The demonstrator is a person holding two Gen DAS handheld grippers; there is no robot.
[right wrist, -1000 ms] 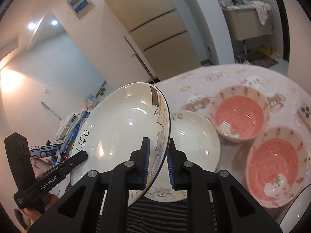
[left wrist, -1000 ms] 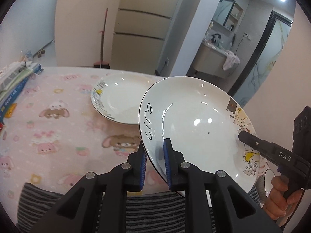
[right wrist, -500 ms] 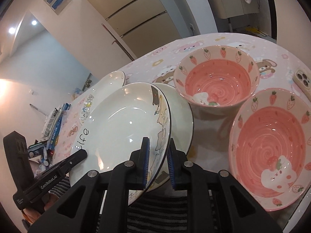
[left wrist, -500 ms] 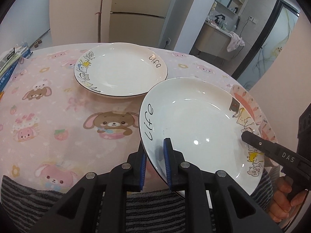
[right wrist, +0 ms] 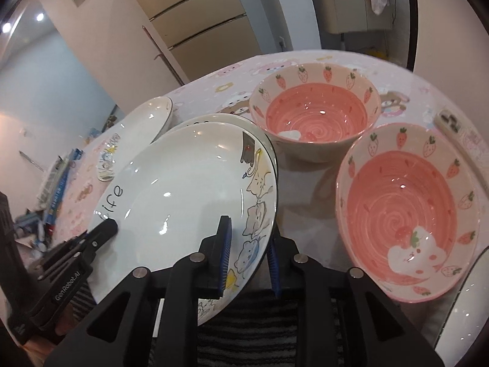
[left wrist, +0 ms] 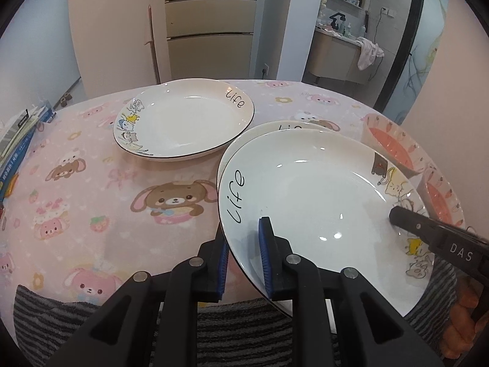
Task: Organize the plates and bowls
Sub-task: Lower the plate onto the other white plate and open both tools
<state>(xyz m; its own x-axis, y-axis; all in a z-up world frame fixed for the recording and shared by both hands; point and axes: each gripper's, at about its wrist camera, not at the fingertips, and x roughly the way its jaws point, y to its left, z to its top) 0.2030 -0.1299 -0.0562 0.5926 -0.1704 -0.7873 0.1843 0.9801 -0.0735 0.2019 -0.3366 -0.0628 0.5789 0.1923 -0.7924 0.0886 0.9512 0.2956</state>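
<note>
Both grippers hold one white "Life" plate with cartoon animals. My left gripper is shut on its near left rim. My right gripper has its jaws around the plate's right rim, a little spread. The plate sits low over a second matching plate, whose edge shows behind it. A third "Life" plate lies on the table farther back left. Two pink strawberry bowls stand to the right, one far, one near.
The round table has a pink cartoon tablecloth. Books and boxes lie at its left edge. A phone lies at the far right. A white dish rim shows at the lower right.
The held plate has come down from a tilted, raised pose to nearly flat over the second plate. The right jaws have widened slightly on the rim.
</note>
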